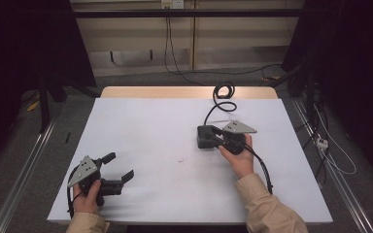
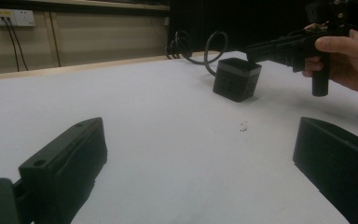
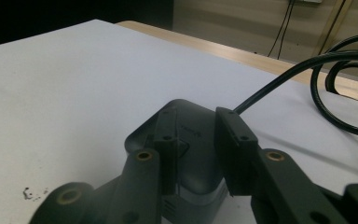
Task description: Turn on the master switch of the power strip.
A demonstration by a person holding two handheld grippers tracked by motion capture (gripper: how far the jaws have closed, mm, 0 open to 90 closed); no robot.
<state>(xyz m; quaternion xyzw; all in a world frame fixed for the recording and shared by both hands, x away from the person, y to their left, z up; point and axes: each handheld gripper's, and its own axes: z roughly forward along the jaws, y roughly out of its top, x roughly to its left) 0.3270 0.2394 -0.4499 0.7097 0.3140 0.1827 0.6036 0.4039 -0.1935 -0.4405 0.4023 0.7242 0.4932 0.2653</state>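
Dim room — beige wall [image 1: 233, 41], grey floor [image 1: 68, 111].

Right tool [image 3: 200, 161] astride black corded box [image 3: 191, 123]

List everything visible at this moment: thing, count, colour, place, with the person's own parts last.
power adapter: one, black cube with a grey band, right of table centre, between the right gripper's jaws
adapter cable: one, black, coiled at the table's far edge
table: one, white top, wooden far edge
wall socket: one, white, back wall
left gripper: one, black, jaws wide open, near left corner
right gripper: one, black, jaws around the adapter's top; contact unclear
hands: two, beige sleeves, near edge
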